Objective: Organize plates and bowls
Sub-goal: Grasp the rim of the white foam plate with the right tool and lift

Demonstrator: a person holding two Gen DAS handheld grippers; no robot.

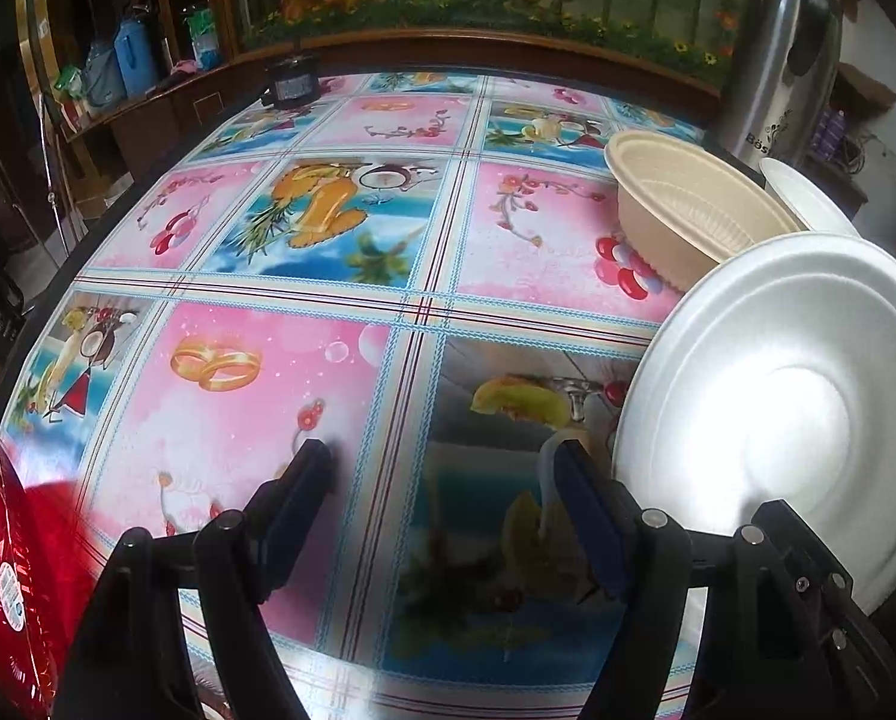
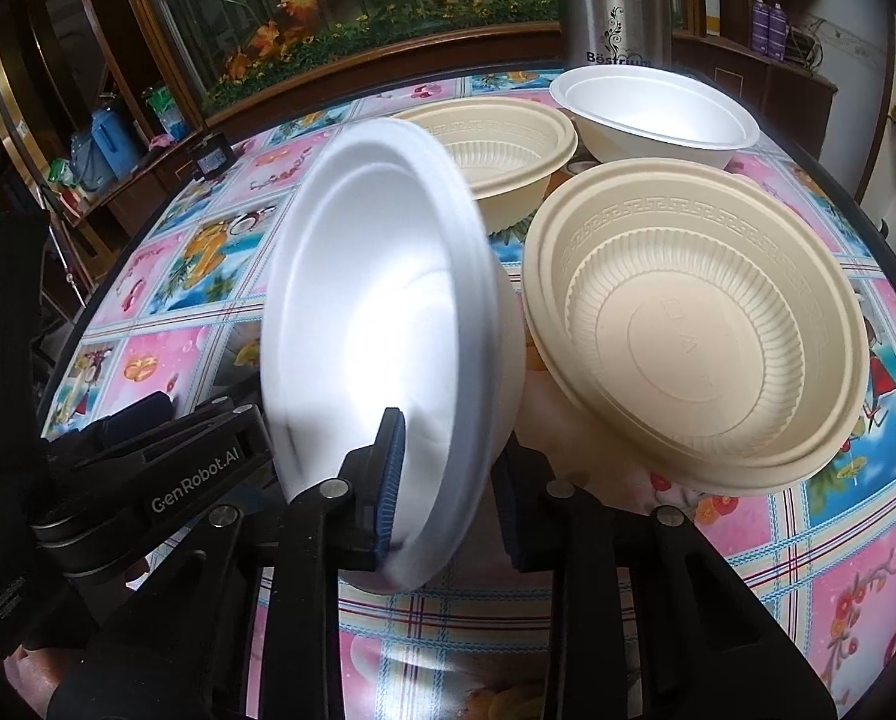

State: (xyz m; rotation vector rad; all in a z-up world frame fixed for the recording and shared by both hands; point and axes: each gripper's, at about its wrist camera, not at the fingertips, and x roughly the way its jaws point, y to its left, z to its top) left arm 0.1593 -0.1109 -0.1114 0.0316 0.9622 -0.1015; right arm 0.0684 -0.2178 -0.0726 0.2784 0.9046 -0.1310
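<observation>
Four bowls are close to my right tongs (image 2: 448,474). My right tongs are clamped on the rim of a white foam bowl (image 2: 382,312). One blue pad (image 2: 391,480) is inside the bowl and the other finger is behind its wall. The bowl is tipped up on its side, so its open mouth faces left. It looks a bit blurry.

Just to the right of it is a tan bowl (image 2: 694,336) with ridges inside. It is tilted too, and leans toward me. Farther back sits another tan bowl (image 2: 496,150), flat on the table. To the far right of that one is a second white bowl (image 2: 658,114), also sitting flat. Behind it stands a tall silver jug (image 2: 616,6) with writing on it.

My left tongs (image 1: 442,480) are apart and hold nothing. They hang over the table (image 1: 256,372), which has a bright cloth with pink and blue squares, rings, fruit and flowers. In my left view the tipped white foam bowl (image 1: 778,408) is right beside my right-hand finger, but I cannot tell if it touches. One tan bowl (image 1: 688,210) is behind it, and the silver jug (image 1: 778,54) is at the far right.

At the near left edge is something shiny and red (image 1: 4,570). It is too blurry for me to tell what it is. A small dark box (image 1: 292,84) sits at the far edge of the table.
</observation>
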